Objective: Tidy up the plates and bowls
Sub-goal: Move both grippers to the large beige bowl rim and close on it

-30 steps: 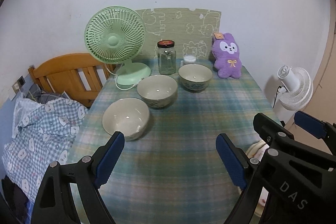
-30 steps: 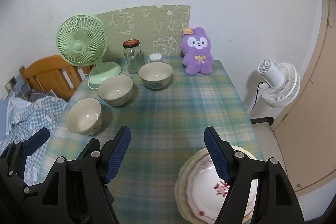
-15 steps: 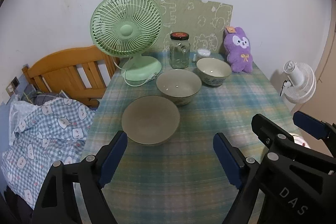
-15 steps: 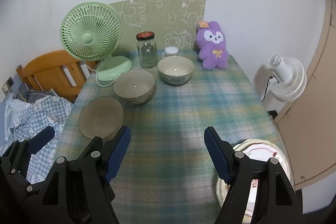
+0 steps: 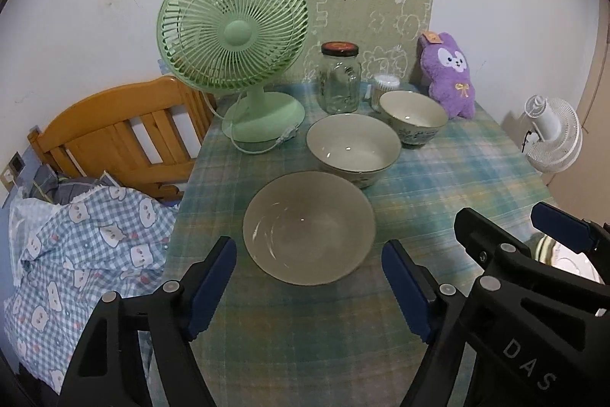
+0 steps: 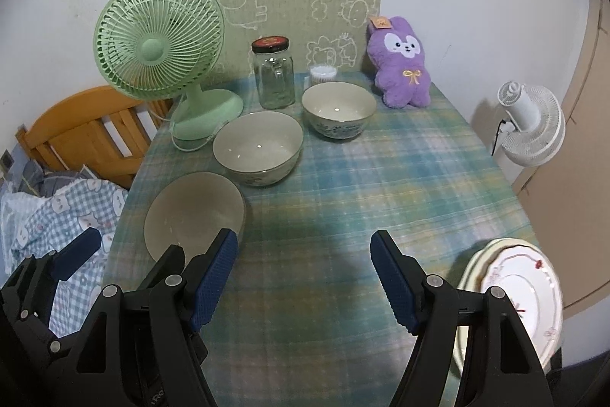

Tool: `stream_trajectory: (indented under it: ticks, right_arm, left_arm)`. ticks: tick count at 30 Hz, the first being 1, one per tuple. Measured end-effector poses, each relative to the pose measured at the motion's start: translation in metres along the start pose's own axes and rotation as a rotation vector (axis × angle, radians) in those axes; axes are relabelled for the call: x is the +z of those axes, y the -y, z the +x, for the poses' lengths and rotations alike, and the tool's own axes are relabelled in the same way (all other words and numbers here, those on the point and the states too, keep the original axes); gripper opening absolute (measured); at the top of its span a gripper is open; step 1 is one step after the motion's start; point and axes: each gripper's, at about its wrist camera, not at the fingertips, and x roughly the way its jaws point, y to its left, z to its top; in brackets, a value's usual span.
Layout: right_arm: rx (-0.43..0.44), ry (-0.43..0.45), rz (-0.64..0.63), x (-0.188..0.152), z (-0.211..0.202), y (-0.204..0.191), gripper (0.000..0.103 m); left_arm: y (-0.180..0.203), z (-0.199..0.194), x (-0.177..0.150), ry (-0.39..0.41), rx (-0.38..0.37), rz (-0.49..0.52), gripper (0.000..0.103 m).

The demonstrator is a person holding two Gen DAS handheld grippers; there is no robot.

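Note:
Three cream bowls stand in a diagonal row on the plaid tablecloth: a near bowl (image 5: 309, 227) (image 6: 194, 212), a middle bowl (image 5: 352, 147) (image 6: 257, 147) and a far bowl (image 5: 413, 115) (image 6: 338, 109). A stack of white plates (image 6: 511, 296) with red flowers lies at the table's near right corner; its edge shows in the left wrist view (image 5: 568, 256). My left gripper (image 5: 310, 287) is open and empty, just in front of the near bowl. My right gripper (image 6: 305, 277) is open and empty over bare cloth, between the near bowl and the plates.
A green desk fan (image 5: 238, 37) (image 6: 164, 41), a glass jar (image 5: 340, 79) (image 6: 273, 73), a small white cup (image 5: 385, 86) and a purple plush rabbit (image 5: 450, 75) (image 6: 402, 63) stand at the table's back. A wooden bed frame (image 5: 114, 132) and checked bedding (image 5: 76, 254) lie left. A white fan (image 6: 530, 124) stands right.
Both grippers have moved forward and to the left toward the bowls. The near bowl now sits right in front of the left gripper. Both stay open.

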Motion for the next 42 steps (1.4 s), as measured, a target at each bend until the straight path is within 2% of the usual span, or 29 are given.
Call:
stream_trajectory:
  ticks: [4,7,11,15,17,19,20,21,22,28,30,39,42]
  right_arm:
    - [0.020,0.004,-0.004,0.002,0.017,-0.010,0.075]
    - [0.037,0.006,-0.015,0.006,0.031,-0.020,0.075]
    - [0.045,0.020,-0.030,0.008,0.045,-0.029,0.075]
    - [0.014,0.009,-0.018,0.009,0.061,-0.037,0.075]
    - [0.002,0.009,-0.019,0.009,0.067,-0.040,0.075]
    - [-0.007,0.002,-0.021,0.009,0.073,-0.041,0.075]
    - [-0.008,-0.004,-0.023,0.009,0.076,-0.043,0.070]
    - [-0.004,-0.011,-0.026,0.009,0.079,-0.043,0.060]
    - [0.003,-0.021,-0.026,0.009,0.082,-0.044,0.055]
    - [-0.005,-0.066,-0.040,0.010,0.100,-0.050,0.041]
    - [-0.008,-0.072,-0.042,0.009,0.103,-0.051,0.033]
    - [-0.007,-0.107,-0.052,0.008,0.118,-0.060,0.012]
    - [-0.005,-0.102,-0.053,0.009,0.119,-0.062,0.011]
  left_arm:
    - [-0.012,0.016,0.001,-0.019,0.003,-0.014,0.078]
    - [-0.020,0.024,-0.001,-0.014,0.042,-0.052,0.078]
    - [-0.025,0.038,0.001,-0.005,0.043,-0.048,0.070]
    - [-0.029,0.052,0.002,-0.020,0.046,-0.045,0.066]
    - [-0.033,0.060,0.002,-0.032,0.052,-0.053,0.056]
    - [-0.037,0.069,0.001,-0.049,0.056,-0.060,0.056]
    - [-0.038,0.072,0.001,-0.054,0.059,-0.064,0.054]
    - [-0.039,0.074,0.001,-0.058,0.063,-0.068,0.053]
    - [-0.041,0.078,0.001,-0.064,0.068,-0.072,0.050]
    - [-0.046,0.094,-0.002,-0.101,0.060,-0.077,0.038]
    - [-0.047,0.097,-0.003,-0.108,0.056,-0.076,0.034]
    - [-0.051,0.109,-0.004,-0.137,0.042,-0.067,0.018]
    - [-0.053,0.111,-0.004,-0.146,0.032,-0.079,0.016]
